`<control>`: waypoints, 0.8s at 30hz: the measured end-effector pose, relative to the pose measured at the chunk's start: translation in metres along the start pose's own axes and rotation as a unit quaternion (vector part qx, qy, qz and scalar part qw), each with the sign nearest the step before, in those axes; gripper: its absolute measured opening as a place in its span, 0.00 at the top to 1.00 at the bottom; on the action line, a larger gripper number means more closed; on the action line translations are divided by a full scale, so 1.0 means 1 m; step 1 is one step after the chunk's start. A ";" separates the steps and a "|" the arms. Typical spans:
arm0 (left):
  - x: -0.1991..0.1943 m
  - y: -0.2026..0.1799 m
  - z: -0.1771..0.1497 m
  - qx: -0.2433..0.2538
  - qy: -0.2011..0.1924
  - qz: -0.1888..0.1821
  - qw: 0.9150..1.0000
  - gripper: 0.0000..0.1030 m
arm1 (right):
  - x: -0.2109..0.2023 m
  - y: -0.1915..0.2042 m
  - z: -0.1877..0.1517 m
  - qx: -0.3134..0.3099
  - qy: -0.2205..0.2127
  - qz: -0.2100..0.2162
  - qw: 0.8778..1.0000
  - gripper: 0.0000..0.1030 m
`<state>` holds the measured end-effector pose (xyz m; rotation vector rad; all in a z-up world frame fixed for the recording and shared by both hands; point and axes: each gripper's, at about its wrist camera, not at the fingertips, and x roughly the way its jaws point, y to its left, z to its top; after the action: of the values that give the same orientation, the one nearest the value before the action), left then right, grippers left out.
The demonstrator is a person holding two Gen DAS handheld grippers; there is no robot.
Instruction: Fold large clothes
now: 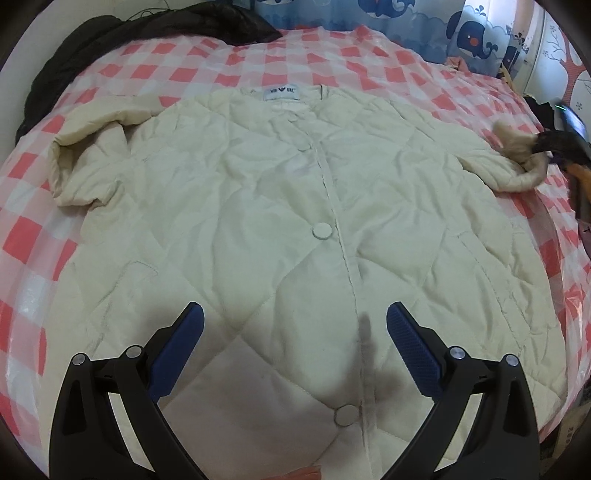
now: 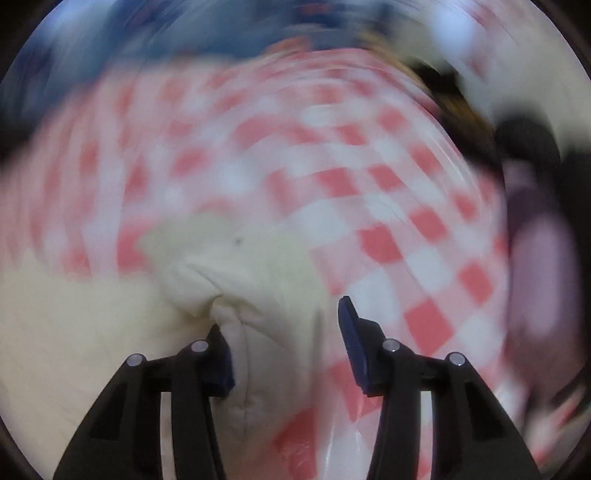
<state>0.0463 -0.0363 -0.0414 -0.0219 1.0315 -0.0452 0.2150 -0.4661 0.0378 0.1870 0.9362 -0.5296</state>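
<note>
A cream quilted jacket point(image 1: 295, 206) lies front up on a bed, buttoned, collar at the far side. Its left sleeve point(image 1: 88, 162) is bunched up. Its right sleeve point(image 1: 517, 173) stretches toward the right edge. My left gripper point(image 1: 295, 314) is open and empty, hovering over the jacket's lower front near the hem. My right gripper point(image 2: 284, 321) is open with the cream sleeve point(image 2: 258, 295) lying between and beside its fingers; the left finger point(image 2: 219, 354) touches the fabric. The right wrist view is blurred by motion. The right gripper shows blurred in the left wrist view point(image 1: 554, 142) at the sleeve's cuff.
The bed carries a pink and white checked cover point(image 1: 258, 62) under shiny plastic. A black garment point(image 1: 110, 48) lies at the far left corner. A whale-print curtain point(image 1: 406, 22) hangs behind. Dark and orange clutter point(image 1: 580, 184) sits at the right edge.
</note>
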 end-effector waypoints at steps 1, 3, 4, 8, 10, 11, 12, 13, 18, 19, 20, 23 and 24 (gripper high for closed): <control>0.001 -0.003 -0.001 0.003 0.001 0.000 1.000 0.07 | -0.007 -0.047 -0.006 0.096 -0.006 0.056 0.994 0.46; 0.001 -0.008 -0.003 0.012 0.000 0.002 1.000 0.07 | -0.011 -0.097 -0.022 0.183 -0.003 0.108 0.977 0.27; 0.001 -0.011 -0.003 0.017 -0.001 0.002 1.000 0.07 | -0.010 -0.125 -0.036 0.214 0.005 0.137 0.967 0.26; 0.004 -0.014 -0.007 0.023 0.004 0.001 1.000 0.07 | -0.005 -0.186 -0.087 0.295 0.035 0.212 0.931 0.24; 0.006 -0.012 -0.008 0.022 0.008 0.000 1.000 0.07 | -0.006 -0.210 -0.110 0.349 0.035 0.227 0.908 0.18; 0.007 -0.011 -0.008 0.020 0.009 0.001 1.000 0.07 | -0.004 -0.215 -0.116 0.356 0.038 0.240 0.902 0.18; 0.007 -0.011 -0.009 0.019 0.009 0.001 1.000 0.07 | -0.002 -0.217 -0.117 0.351 0.037 0.264 0.898 0.18; 0.007 -0.010 -0.008 0.019 0.009 0.002 1.000 0.07 | -0.002 -0.218 -0.116 0.345 0.033 0.270 0.898 0.18; 0.008 -0.010 -0.007 0.018 0.006 0.006 1.000 0.07 | 0.015 -0.215 -0.100 0.342 0.045 0.309 0.886 0.17; 0.008 -0.010 -0.007 0.019 0.007 0.007 1.000 0.07 | 0.024 -0.210 -0.097 0.348 0.052 0.319 0.880 0.17; 0.009 -0.011 -0.007 0.020 0.007 0.008 1.000 0.07 | 0.031 -0.209 -0.096 0.352 0.055 0.320 0.878 0.17; 0.011 -0.011 -0.007 0.021 0.010 0.011 1.000 0.07 | 0.031 -0.202 -0.090 0.336 0.031 0.304 0.891 0.23; 0.011 -0.010 -0.007 0.021 0.011 0.010 1.000 0.07 | 0.025 -0.194 -0.080 0.312 0.011 0.281 0.907 0.44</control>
<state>0.0457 -0.0472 -0.0542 0.0274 1.0514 -0.0479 0.0707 -0.6105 -0.0152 1.0157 0.6613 -0.2691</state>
